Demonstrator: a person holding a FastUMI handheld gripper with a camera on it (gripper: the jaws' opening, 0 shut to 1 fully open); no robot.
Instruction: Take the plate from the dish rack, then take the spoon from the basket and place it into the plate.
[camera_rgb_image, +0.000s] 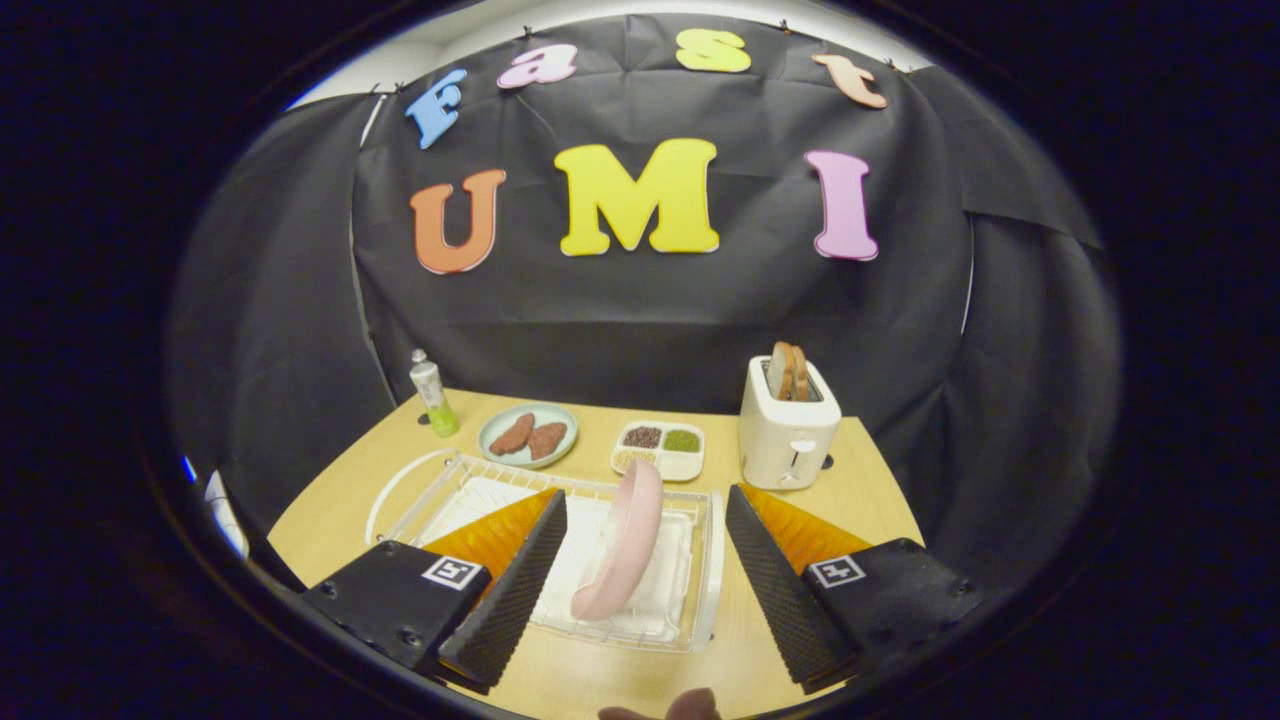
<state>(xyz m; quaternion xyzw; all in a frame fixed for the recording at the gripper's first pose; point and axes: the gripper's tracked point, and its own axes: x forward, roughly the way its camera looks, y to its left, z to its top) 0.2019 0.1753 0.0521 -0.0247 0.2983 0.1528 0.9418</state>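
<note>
Plate (625, 540) upright in rack (700, 560), tool (640, 580) open

A pale pink plate (625, 540) is seen standing on edge in a white wire rack (700, 560), over a white tray. The table (880, 490) is shown in light, warm wood. Beyond the rack, a pale green dish (500, 445) is spotted carrying two reddish-brown pieces, and a white divided dish (660, 450) is filled with dark brown, green and pale beige patches. A cream-white toaster (788, 432) is topped with golden-brown toast. A white tube (434, 392) with a bright green base is caught near the black cloth wall. The gripper (645, 575) is held wide apart, each side marked by a black-and-white square tag.
</note>
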